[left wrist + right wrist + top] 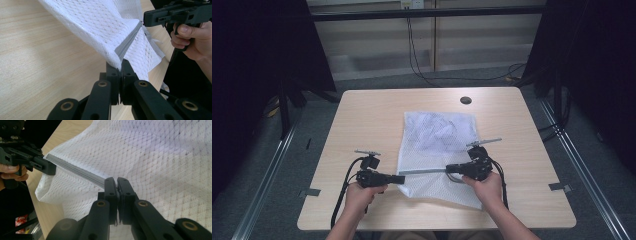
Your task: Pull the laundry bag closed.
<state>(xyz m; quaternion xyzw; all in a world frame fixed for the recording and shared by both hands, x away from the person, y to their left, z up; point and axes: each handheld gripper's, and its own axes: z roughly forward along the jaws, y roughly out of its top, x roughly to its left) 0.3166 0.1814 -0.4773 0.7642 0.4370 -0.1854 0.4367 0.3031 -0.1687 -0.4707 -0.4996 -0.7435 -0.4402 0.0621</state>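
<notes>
From the high view, a white mesh bag [437,150] lies on the wooden table [362,120], a little toward three o'clock of the middle, with crumpled cloth showing through its far half. A grey zipper [424,171] runs across the bag's near part, from nine o'clock to three. The left gripper [399,179] sits at the zipper's nine o'clock end, held by the left hand [360,192]. The right gripper [451,168] sits at the three o'clock end, held by the right hand [486,186]. The two point at each other, the zipper stretched between them. A dark round hole [465,100] marks the table at twelve o'clock of the bag.

On to the left gripper view: the jaws are pressed together, the fingertips [111,68] pinching the mesh bag [105,25] right at the end of the zipper [128,41]. The zipper climbs away toward one o'clock, lifted off the table [37,62], to the right gripper [147,20] at its far end.

Now the right gripper view: jaws closed here too, the fingertips [110,182] clamped at the zipper [75,170], exactly what part I can't tell. The zipper runs off toward ten o'clock to the left gripper [51,168]. Mesh bag [162,165] spreads beyond, from twelve to three o'clock.
</notes>
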